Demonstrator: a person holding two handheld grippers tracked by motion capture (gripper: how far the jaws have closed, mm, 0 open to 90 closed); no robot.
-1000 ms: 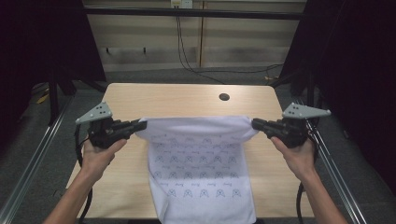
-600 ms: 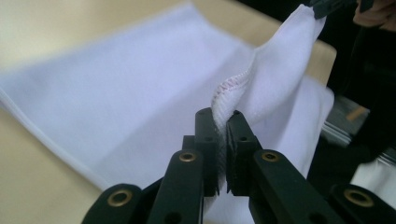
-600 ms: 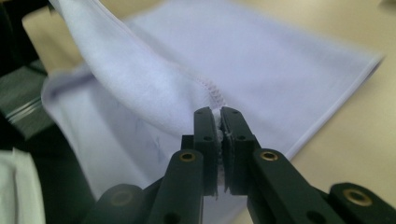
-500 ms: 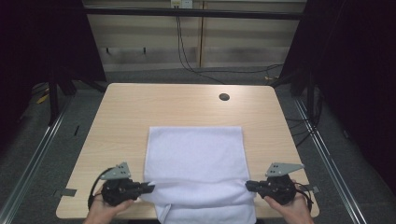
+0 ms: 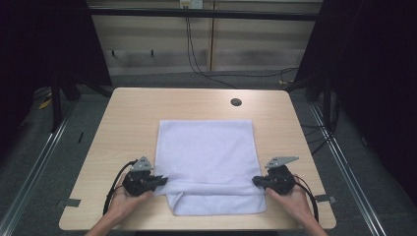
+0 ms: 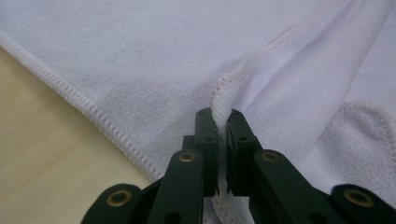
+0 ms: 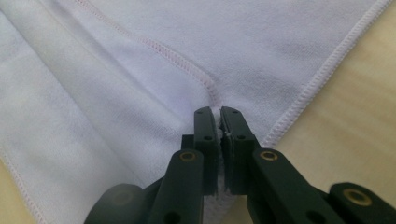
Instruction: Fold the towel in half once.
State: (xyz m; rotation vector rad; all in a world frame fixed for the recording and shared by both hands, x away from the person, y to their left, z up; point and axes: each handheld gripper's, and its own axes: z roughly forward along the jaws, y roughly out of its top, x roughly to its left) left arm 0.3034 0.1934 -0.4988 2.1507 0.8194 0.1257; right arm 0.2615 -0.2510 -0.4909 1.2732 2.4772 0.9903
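A white towel (image 5: 206, 147) lies flat on the wooden table (image 5: 133, 113), folded over, with a lower layer sticking out toward the near edge. My left gripper (image 5: 161, 181) sits low at the fold's left end, shut on the towel's stitched hem (image 6: 218, 93); the left gripper view has the cloth pinched between the jaws (image 6: 222, 116). At the fold's right end my right gripper (image 5: 256, 181) is shut on the towel's hem as well, and the right gripper view shows its jaws (image 7: 220, 114) tight on the cloth (image 7: 233, 46). A hand holds each gripper from the near side.
A dark round hole (image 5: 236, 102) sits in the tabletop beyond the towel. Bare wood runs along both sides of the towel and at the far end. Metal rails (image 5: 39, 157) flank the table, and cables hang at the back wall.
Both grippers have come down and toward the near edge with the towel's edge. The towel, held up a second ago with a printed side showing, now lies flat on the table.
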